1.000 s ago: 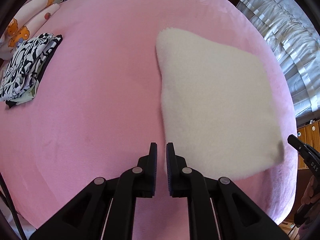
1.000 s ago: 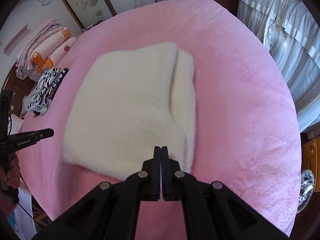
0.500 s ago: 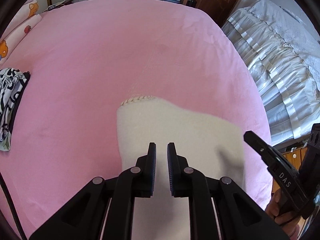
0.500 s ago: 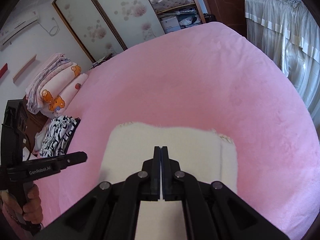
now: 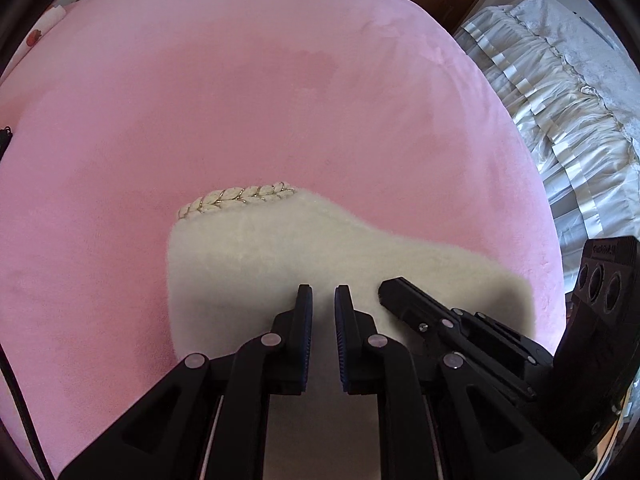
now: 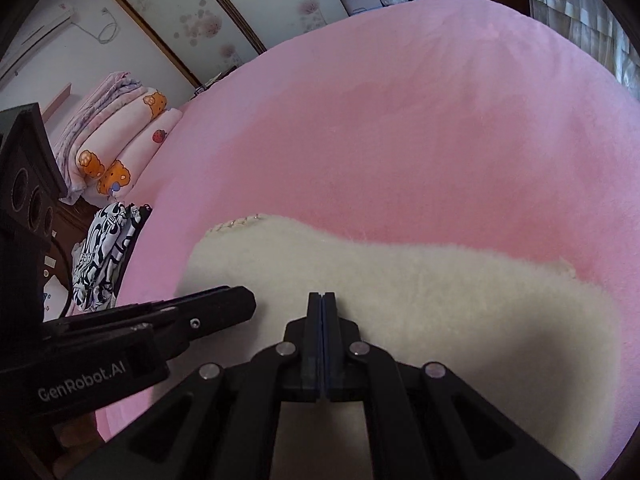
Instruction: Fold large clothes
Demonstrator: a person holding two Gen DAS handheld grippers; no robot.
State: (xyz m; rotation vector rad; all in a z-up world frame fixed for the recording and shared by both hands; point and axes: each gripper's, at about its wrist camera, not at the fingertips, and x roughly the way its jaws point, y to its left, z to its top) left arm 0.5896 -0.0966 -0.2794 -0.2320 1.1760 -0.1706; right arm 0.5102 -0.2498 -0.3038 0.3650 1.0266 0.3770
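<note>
On pink bed [image 5: 280,100] — folded cream fleece garment [image 5: 320,248]; left claw [image 5: 323,294] above it, narrow gap, nothing between; right claw [image 6: 322,300] fully closed, empty.

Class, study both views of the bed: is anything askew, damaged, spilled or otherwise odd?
Nothing is spilled or damaged. The folded cream fleece garment lies flat on the pink bedcover, though its far edge is uneven, higher at the braided trim. The patterned clothes sit stacked at the bed's edge.

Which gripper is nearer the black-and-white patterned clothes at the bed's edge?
Left. The left gripper sits between the right gripper and the patterned clothes; neither touches them.
</note>
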